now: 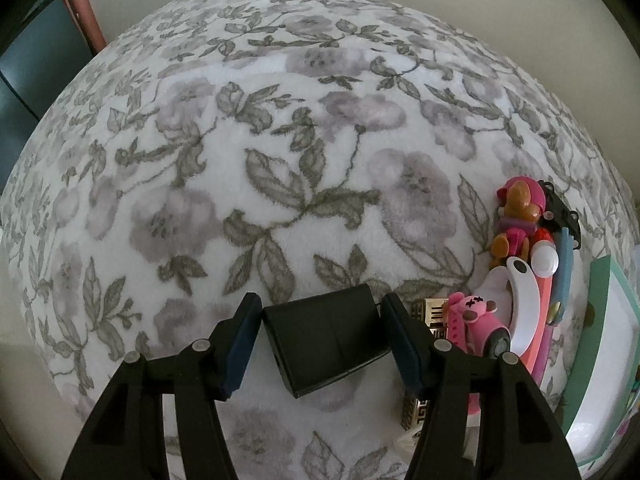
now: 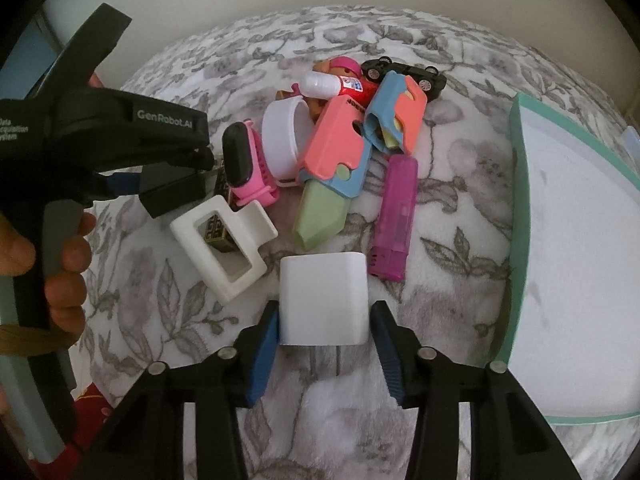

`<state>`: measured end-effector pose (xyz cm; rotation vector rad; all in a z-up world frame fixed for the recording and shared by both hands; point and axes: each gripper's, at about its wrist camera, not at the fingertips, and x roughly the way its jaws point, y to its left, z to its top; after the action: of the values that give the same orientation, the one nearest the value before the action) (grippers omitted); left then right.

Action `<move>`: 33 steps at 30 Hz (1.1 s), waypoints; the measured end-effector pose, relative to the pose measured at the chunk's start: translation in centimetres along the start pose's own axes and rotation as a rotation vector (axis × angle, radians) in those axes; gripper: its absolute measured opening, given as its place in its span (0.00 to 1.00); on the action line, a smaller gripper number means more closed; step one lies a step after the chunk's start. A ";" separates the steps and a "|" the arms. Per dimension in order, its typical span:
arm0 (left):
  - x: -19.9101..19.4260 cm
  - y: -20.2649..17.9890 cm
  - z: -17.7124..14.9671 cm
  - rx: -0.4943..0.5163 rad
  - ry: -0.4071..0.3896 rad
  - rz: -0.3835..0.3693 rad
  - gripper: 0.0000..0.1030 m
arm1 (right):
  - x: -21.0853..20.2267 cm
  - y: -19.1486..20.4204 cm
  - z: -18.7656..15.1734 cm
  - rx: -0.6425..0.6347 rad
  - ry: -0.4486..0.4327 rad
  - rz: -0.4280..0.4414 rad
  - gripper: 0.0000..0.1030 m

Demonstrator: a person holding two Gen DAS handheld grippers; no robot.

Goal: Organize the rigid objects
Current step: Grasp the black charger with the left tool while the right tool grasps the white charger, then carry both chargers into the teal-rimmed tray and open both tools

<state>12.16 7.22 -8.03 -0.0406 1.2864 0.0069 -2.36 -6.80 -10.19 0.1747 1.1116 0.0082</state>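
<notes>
1. Pinching a black box (image 1: 324, 344) in the lower middle of the left wrist view: left hand-held gripper (image 1: 320, 344), both blue pads against the box's sides, above a floral blanket (image 1: 280, 120).
2. Lying to the right of that box: a gold-patterned block (image 1: 434, 312), then a pink toy (image 1: 472, 320) and a dog figure (image 1: 520, 208) in a pile on the blanket.
3. Cut off at the right edge of the same view: a teal-walled tray (image 1: 600, 320).
4. Gripping a black handle at the left edge of the right wrist view: a person's hand (image 2: 60, 264).
5. Resting right of it, lower left of the pile: a white frame-shaped piece (image 2: 236, 282).
6. Heaped in the upper middle: a pink and blue toy knife (image 2: 332, 156) and, behind it, a black toy car (image 2: 404, 72).
7. Standing in the lower middle: a white box (image 2: 323, 300), flanked by the right hand-held gripper (image 2: 324, 316), left pad touching, right pad just beside it with a sliver of blanket showing, so not yet clamped.
8. Lying right of the white box: a purple case (image 2: 394, 216), near the tray's teal wall.
</notes>
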 end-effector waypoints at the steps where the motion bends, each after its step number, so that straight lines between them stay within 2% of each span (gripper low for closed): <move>1: 0.2 0.1 0.2 -0.005 0.001 -0.003 0.61 | 0.0 -0.2 0.0 0.010 -0.001 0.008 0.45; 5: 0.2 0.5 0.0 -0.017 0.010 -0.010 0.61 | -0.7 -1.2 -0.2 0.048 0.002 0.035 0.44; 14: -1.5 0.3 -0.9 0.015 -0.008 0.027 0.61 | -2.2 -2.6 -0.3 0.111 -0.023 0.085 0.44; 22: -5.3 -0.9 -0.6 0.044 -0.109 0.020 0.61 | -3.7 -3.4 0.0 0.148 -0.065 0.124 0.43; 29: -8.7 -3.1 -0.8 0.084 -0.196 -0.026 0.61 | -6.0 -5.3 0.7 0.206 -0.137 0.147 0.43; 33: -9.9 -5.0 -0.9 0.110 -0.211 -0.056 0.61 | -7.3 -7.3 1.2 0.253 -0.183 0.133 0.43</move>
<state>8.67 2.39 1.32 0.0179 1.0722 -0.1052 -5.18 -14.89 -4.21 0.4666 0.9145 -0.0291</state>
